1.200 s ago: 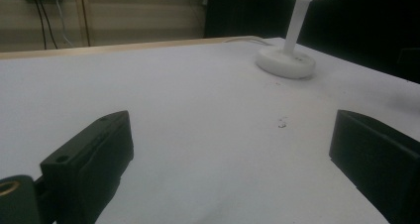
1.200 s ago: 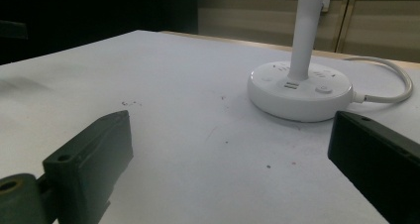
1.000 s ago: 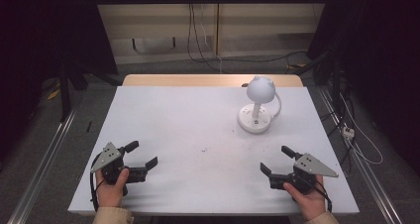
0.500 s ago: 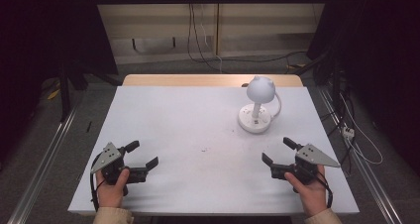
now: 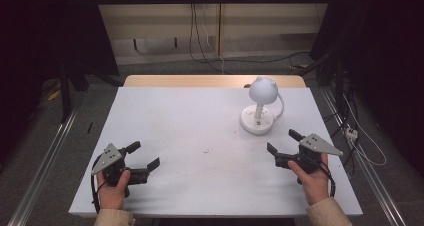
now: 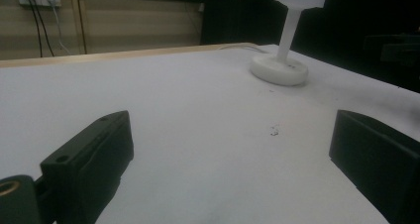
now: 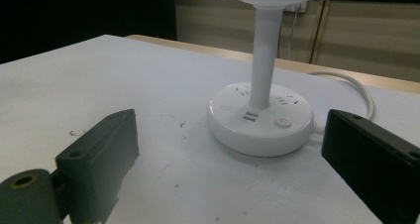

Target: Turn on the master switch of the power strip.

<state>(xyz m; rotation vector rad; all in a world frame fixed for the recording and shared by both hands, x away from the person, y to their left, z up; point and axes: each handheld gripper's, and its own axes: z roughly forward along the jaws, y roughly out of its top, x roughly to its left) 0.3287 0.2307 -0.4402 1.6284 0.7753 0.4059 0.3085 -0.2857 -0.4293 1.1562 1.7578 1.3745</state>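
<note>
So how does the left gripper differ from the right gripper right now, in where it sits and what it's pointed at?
The left gripper sits near the table's front left corner, far from the white round-based desk lamp; the right gripper sits at the front right, much closer to it. In the left gripper view the lamp stands small and off to one side; in the right gripper view its base lies between the jaws, just ahead. Both are open, empty and hand-held.

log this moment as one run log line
left tongs: open, empty | right tongs: open, facing lamp | lamp: upright, untouched
</note>
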